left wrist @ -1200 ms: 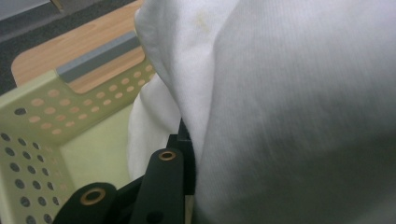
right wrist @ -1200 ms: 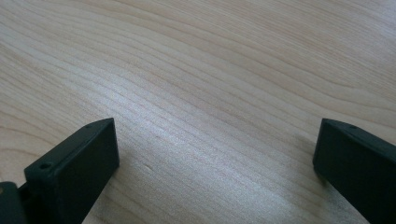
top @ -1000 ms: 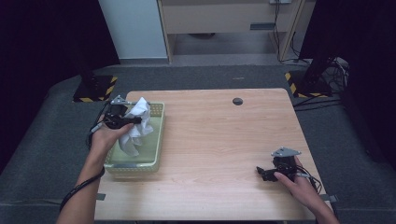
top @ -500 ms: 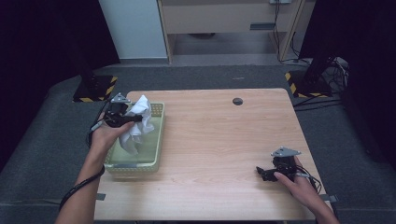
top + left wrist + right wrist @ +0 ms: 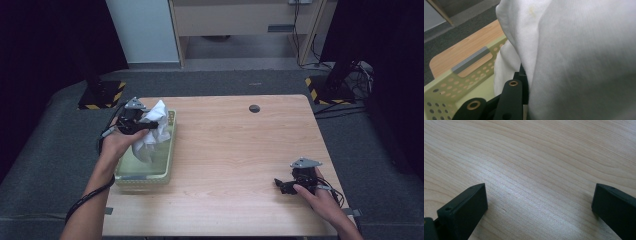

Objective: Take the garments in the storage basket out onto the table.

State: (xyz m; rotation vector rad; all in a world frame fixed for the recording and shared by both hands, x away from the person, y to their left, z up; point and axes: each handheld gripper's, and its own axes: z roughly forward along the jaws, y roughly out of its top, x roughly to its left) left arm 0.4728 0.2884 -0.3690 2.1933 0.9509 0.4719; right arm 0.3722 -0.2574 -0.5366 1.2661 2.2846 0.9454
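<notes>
A: Where was the crumpled white cloth (image 5: 150, 131)?

B: Clamped in the jaws of the left gripper (image 5: 146, 125), lifted above the pale green perforated plastic basket (image 5: 145, 174) at the left edge of the light wooden desk (image 5: 235, 150), with its lower folds hanging into the basket.

A: And the right gripper (image 5: 281, 185)?

B: Resting low on the desk near the right front corner, jaws spread wide over bare wood, gripping nothing.

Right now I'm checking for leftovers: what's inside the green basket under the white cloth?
The left gripper holds the white cloth over the green basket. Its near floor looks bare; beneath the cloth is hidden.
</notes>
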